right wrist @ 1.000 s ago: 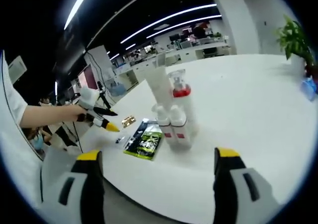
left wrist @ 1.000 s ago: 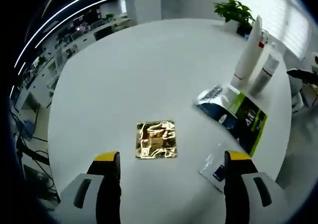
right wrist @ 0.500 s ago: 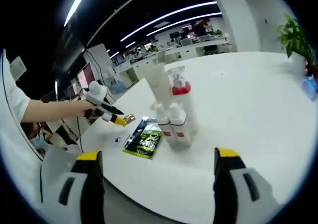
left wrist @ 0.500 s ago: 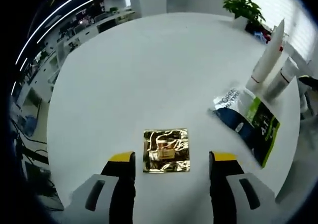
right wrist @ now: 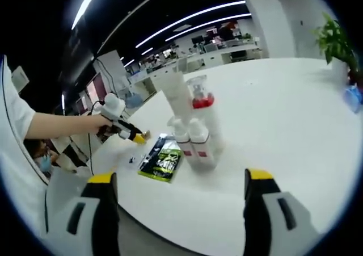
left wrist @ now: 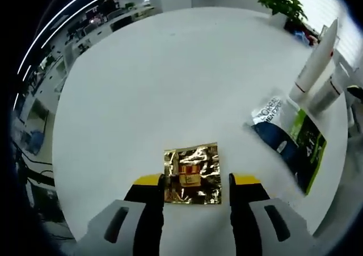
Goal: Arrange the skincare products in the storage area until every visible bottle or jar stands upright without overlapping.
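On the round white table point(left wrist: 170, 74), close below my left tool point(left wrist: 195, 183), a square gold foil sachet point(left wrist: 192, 173) lies flat; my two yellow-tipped jaws stand just either side of its near edge, apart, not clamped on it. Right of it in the left gripper view, a dark blue and green packet point(left wrist: 289, 139) lies flat, with a tall white tube point(left wrist: 315, 57) and a grey bottle point(left wrist: 329, 88) upright beyond it. Potted plant point(left wrist: 282, 3) at the far table edge. My right tool point(right wrist: 180, 179) hangs off the table edge, jaws wide apart, holding nothing. Ahead of it in the right gripper view, a tight upright cluster: two small white bottles with red bands point(right wrist: 190, 145) in front, a clear-capped red-collared bottle point(right wrist: 202, 105) and the white tube behind. The green packet lies just left of the cluster. Farther left, a hand point(right wrist: 96, 122) holds my left tool down at the sachet.
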`<state>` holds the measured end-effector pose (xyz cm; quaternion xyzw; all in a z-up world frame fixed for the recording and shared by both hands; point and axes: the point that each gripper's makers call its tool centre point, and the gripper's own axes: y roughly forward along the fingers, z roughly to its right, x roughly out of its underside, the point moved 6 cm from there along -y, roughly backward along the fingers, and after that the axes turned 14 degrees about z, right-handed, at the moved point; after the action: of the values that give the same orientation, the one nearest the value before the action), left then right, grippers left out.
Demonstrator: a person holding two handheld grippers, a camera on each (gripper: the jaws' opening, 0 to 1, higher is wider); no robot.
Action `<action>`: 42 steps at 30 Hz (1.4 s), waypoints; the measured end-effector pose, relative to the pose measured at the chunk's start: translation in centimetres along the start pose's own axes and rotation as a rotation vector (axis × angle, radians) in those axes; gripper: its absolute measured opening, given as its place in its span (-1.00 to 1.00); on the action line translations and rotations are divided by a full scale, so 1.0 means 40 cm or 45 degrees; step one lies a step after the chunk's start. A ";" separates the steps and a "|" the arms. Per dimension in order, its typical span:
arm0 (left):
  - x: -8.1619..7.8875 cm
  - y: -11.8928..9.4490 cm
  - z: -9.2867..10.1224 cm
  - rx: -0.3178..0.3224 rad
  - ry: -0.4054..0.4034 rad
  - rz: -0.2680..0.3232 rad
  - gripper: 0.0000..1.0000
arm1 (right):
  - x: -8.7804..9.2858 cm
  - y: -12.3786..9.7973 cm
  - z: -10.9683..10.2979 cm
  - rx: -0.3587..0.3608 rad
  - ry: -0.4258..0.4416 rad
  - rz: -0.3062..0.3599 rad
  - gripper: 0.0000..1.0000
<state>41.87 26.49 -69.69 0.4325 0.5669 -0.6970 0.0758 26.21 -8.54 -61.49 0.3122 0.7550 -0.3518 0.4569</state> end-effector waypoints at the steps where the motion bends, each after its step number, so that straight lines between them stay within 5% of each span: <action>1: 0.000 0.000 -0.001 -0.001 -0.005 0.001 -0.13 | 0.000 0.000 0.001 0.001 0.001 0.000 0.85; 15: 0.003 -0.003 -0.004 -0.017 -0.076 0.010 -0.25 | 0.002 0.006 0.002 0.000 0.007 -0.002 0.85; 26: -0.004 -0.025 0.004 -0.125 -0.408 0.032 -0.29 | 0.000 0.006 0.005 -0.004 0.007 0.002 0.85; 42: -0.025 -0.048 0.067 -0.261 -0.587 0.159 -0.29 | -0.006 0.014 0.004 -0.028 -0.002 0.006 0.84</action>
<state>39.97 24.48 -67.63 0.2864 0.5746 -0.7100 0.2893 26.83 -8.40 -61.44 0.3087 0.7577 -0.3425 0.4618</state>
